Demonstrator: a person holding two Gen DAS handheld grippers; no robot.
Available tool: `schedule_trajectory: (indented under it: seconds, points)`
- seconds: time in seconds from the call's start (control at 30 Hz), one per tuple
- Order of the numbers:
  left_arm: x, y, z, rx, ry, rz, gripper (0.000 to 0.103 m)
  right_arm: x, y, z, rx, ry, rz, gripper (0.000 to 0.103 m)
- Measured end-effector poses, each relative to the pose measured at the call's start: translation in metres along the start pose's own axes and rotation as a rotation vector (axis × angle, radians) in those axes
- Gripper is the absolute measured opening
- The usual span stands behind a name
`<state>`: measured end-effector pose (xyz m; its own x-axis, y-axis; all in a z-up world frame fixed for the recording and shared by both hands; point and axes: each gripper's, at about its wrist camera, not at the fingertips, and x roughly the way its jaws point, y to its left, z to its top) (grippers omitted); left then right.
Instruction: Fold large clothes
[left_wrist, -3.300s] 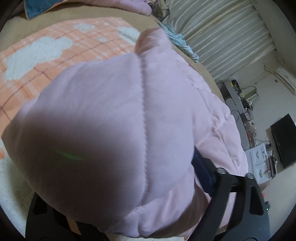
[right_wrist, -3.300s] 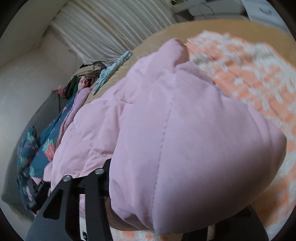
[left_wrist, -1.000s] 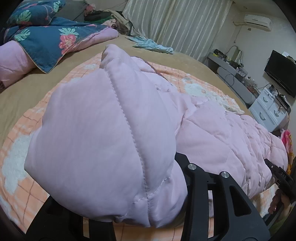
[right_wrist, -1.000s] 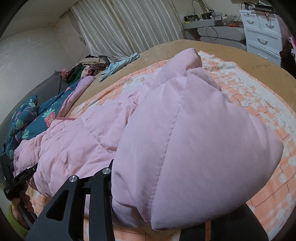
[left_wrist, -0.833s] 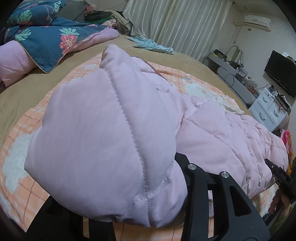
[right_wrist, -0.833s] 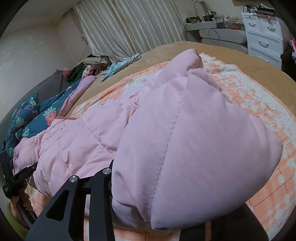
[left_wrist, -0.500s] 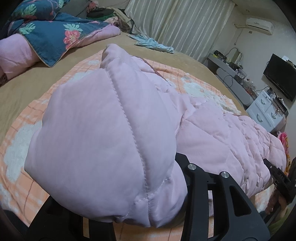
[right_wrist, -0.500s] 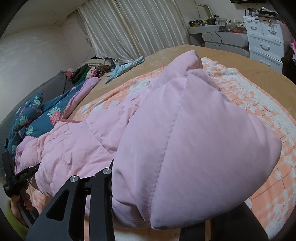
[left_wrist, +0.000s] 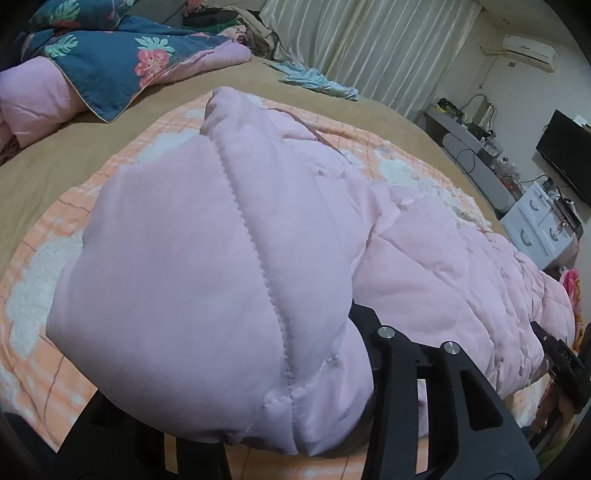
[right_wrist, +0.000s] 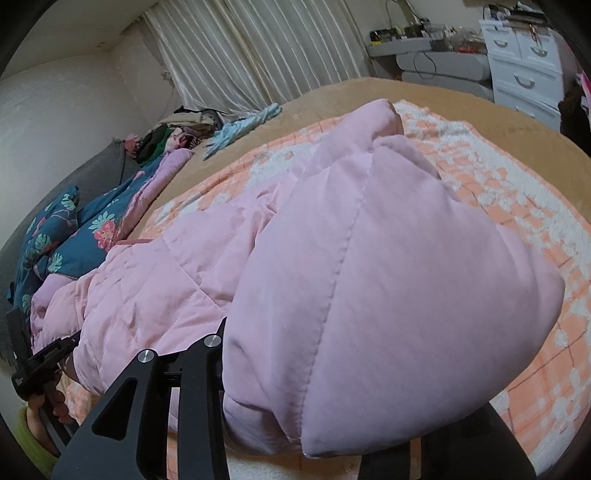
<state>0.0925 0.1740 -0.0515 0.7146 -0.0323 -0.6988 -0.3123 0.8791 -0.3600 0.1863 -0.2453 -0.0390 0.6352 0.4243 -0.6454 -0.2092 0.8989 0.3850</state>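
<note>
The jacket (left_wrist: 424, 258) lies on a blanket (left_wrist: 44, 266), which lies on the bed (left_wrist: 48, 162). One end of the jacket sits between the fingers of the left claw (left_wrist: 236, 417), the other end in the right claw (right_wrist: 321, 432). Behind the jacket a quilt (left_wrist: 110, 62) is heaped at the bed's edge, with a cloth (left_wrist: 317, 81) beside it. Curtains (right_wrist: 258, 48) hang behind the bed; drawers (right_wrist: 524, 66) stand right of them.
</note>
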Motion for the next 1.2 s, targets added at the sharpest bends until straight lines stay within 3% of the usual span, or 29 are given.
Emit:
schedule_trajectory:
  seconds: [0.37, 0.57, 0.67, 0.9, 1.2]
  points:
    - [0.005, 0.002, -0.003, -0.005, 0.011, 0.008, 0.037, 0.018, -0.01, -0.005, 0.061, 0.076, -0.03, 0.048]
    - [0.005, 0.001, -0.005, 0.0, 0.008, 0.011, 0.038, 0.03, -0.024, -0.007, 0.144, 0.117, -0.038, 0.073]
    - [0.005, 0.001, -0.004, 0.0, 0.009, 0.011, 0.038, 0.032, -0.033, -0.009, 0.196, 0.134, -0.067, 0.097]
    - [0.007, 0.004, -0.005, -0.014, 0.017, 0.007, 0.043, 0.02, -0.036, -0.013, 0.233, 0.133, -0.08, 0.099]
    - [0.003, 0.015, -0.003, -0.039, 0.055, 0.017, 0.066, 0.007, -0.037, -0.015, 0.236, 0.129, -0.114, 0.099]
